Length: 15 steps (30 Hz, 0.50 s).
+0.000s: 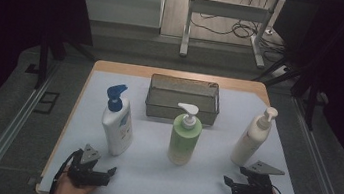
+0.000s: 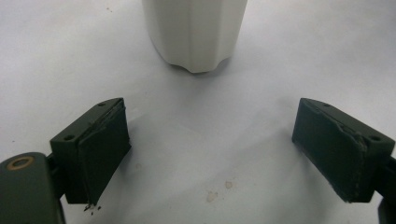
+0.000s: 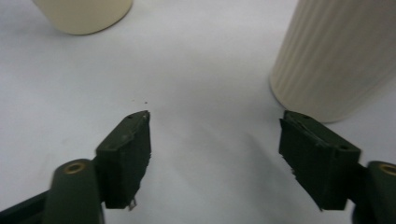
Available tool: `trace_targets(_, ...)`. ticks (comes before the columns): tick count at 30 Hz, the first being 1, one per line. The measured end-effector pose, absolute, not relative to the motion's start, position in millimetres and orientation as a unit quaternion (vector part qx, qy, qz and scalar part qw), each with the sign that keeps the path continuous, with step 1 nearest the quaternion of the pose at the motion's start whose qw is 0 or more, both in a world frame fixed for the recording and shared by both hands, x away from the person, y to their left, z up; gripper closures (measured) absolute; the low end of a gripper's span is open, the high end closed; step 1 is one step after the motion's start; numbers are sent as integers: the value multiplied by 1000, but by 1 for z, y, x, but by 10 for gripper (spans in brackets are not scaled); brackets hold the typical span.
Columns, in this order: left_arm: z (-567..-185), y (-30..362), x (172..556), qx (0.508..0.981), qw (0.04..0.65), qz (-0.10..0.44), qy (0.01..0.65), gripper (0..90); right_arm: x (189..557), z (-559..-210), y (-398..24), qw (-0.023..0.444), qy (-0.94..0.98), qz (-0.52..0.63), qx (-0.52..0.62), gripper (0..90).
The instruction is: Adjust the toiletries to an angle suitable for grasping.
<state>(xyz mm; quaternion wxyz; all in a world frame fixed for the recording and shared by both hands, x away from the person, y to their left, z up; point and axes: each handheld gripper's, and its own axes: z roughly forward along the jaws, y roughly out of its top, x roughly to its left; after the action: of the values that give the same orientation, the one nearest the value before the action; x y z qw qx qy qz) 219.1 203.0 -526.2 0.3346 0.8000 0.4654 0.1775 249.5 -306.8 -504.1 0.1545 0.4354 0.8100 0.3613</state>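
Three pump bottles stand in a row on the white mat. A white bottle with a blue pump (image 1: pixel 117 122) is at the left, a green bottle with a white pump (image 1: pixel 184 136) in the middle, and a cream bottle (image 1: pixel 254 138) at the right. My left gripper (image 1: pixel 100 163) rests at the front left, open and empty (image 2: pixel 211 112), and the white bottle's base (image 2: pixel 194 32) stands just ahead of it. At the front right, my right gripper (image 1: pixel 234 176) is open with nothing between its fingers (image 3: pixel 215 119). The ribbed cream bottle (image 3: pixel 336 60) stands close beside its right jaw.
A grey metal mesh basket (image 1: pixel 183 98) sits at the back centre of the mat. The base of another bottle (image 3: pixel 84 14) stands ahead and left of the right gripper. The table's wooden edge (image 1: pixel 67 128) runs along the left. Chair legs and cables lie on the floor beyond.
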Motion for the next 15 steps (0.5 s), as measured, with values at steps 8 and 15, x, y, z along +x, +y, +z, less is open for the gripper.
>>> trace_targets(8,-526,203,219,800,335,177,466,107,252,-497,-305,151,809,364,435,330)
trace_targets(15,-526,203,219,800,334,178,466,107,256,-490,-304,171,804,367,436,477)
